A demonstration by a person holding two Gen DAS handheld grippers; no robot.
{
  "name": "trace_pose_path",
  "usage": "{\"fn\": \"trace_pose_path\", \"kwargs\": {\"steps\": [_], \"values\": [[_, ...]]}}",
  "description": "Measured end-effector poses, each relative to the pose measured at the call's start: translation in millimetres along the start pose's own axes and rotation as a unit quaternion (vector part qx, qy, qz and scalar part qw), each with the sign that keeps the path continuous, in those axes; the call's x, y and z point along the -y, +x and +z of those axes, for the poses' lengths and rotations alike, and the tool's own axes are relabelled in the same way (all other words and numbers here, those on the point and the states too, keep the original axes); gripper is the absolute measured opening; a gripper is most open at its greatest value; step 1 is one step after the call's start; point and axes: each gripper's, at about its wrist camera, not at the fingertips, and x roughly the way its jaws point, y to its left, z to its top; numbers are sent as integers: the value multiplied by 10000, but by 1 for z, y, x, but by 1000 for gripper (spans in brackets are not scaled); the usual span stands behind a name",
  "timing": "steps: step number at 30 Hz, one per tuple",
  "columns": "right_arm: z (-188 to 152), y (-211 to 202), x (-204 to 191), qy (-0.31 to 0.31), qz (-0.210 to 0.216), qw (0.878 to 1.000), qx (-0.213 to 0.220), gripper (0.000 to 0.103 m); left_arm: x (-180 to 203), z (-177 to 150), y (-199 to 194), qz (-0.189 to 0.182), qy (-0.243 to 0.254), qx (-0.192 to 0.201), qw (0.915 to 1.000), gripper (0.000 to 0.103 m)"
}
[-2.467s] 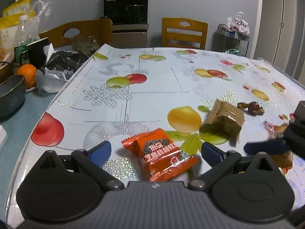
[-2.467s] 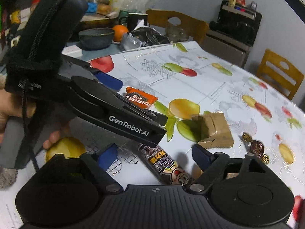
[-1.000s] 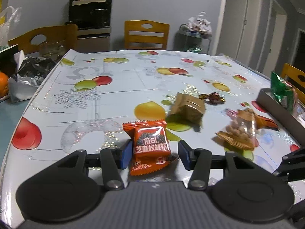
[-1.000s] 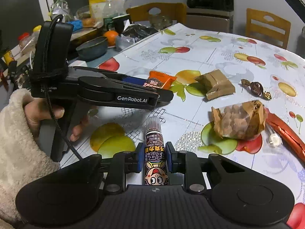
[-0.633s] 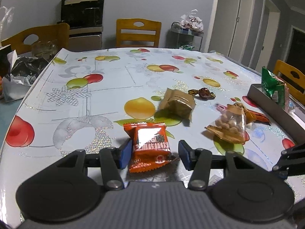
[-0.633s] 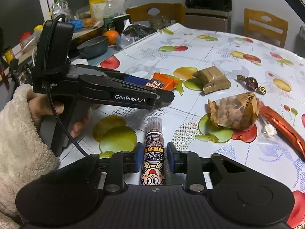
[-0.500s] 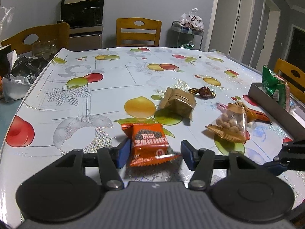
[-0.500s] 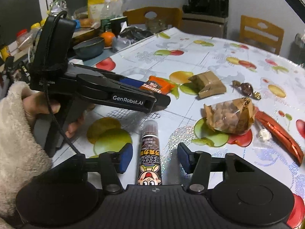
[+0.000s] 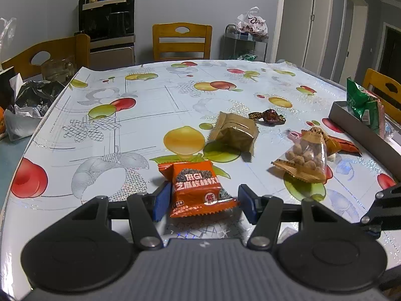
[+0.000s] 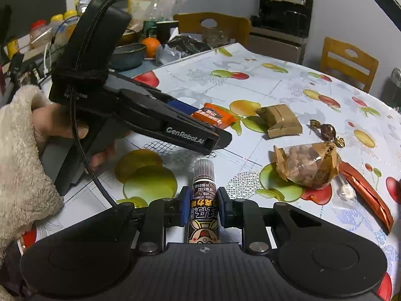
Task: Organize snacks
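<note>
My left gripper [image 9: 203, 202] holds an orange snack packet [image 9: 198, 188] between its blue pads, tilted and lifted just above the table; the packet also shows in the right wrist view [image 10: 213, 118]. My right gripper [image 10: 203, 205] is shut on a dark brown snack stick packet [image 10: 204, 195] that points forward over the table. A grey tray [image 9: 361, 130] at the right edge holds a green packet [image 9: 363, 107].
On the fruit-print tablecloth lie a brown paper packet [image 9: 234, 133], a dark wrapped candy [image 9: 269, 116], a clear bag of nuts [image 9: 304, 158] and a red-orange wrapper [image 10: 366, 195]. A bowl [image 10: 127, 56], an orange and bags stand at the far left. Wooden chairs surround the table.
Both grippers closed on their packets and lifted them. The right gripper opened briefly half a second ago and is shut on the stick again. The left view swung right toward the tray.
</note>
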Motion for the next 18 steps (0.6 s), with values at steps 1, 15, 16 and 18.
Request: {"fn": "trace_pose_path", "kwargs": {"steps": [1, 15, 16, 18], "values": [[0, -1, 2, 58, 8, 10000, -2, 24, -1, 0, 0, 0, -6, 2, 10000, 57], [-2, -49, 36, 455, -191, 9968, 626, 24, 11, -1, -1, 363, 136, 25, 9992, 53], [-3, -51, 37, 469, -175, 9967, 638, 24, 13, -1, -2, 430, 159, 43, 9989, 52], [-4, -54, 38, 469, -134, 9966, 657, 24, 17, -3, -7, 626, 220, 160, 9977, 51]]}}
